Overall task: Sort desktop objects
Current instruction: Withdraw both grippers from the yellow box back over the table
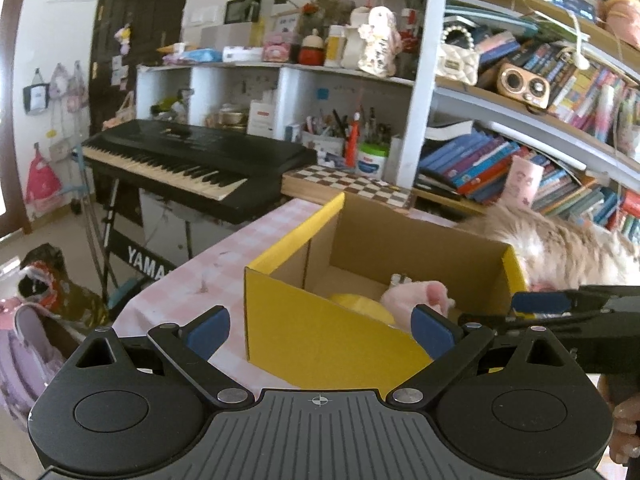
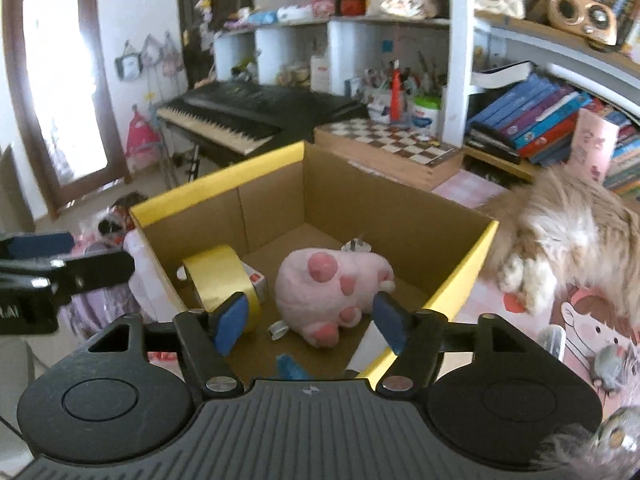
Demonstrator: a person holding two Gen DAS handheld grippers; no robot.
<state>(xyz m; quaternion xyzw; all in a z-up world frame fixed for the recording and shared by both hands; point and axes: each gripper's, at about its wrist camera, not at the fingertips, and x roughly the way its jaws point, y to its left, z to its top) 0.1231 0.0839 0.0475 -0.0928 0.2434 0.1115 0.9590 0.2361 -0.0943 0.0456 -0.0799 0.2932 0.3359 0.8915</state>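
A yellow cardboard box [image 1: 320, 332] [image 2: 224, 184] stands open on the pink checked tablecloth [image 1: 208, 276]. Inside it lie a pink plush paw [image 2: 332, 292] [image 1: 420, 296], a roll of gold tape [image 2: 222, 284] [image 1: 360, 304], a white plug [image 2: 356, 246] and a small blue item [image 2: 290, 366]. My right gripper [image 2: 312, 322] is open and empty, hovering over the box's near edge above the plush paw. My left gripper [image 1: 320, 330] is open and empty, just in front of the box's near yellow wall. The right gripper shows in the left wrist view [image 1: 560, 304].
A long-haired cat [image 2: 568, 236] [image 1: 560, 248] lies on the table right of the box. A checkerboard box [image 2: 392, 148], a black keyboard [image 1: 192, 160] and bookshelves [image 1: 520, 160] stand behind. A printed mat [image 2: 592, 328] lies at the right. Bags [image 1: 28, 340] sit on the floor left.
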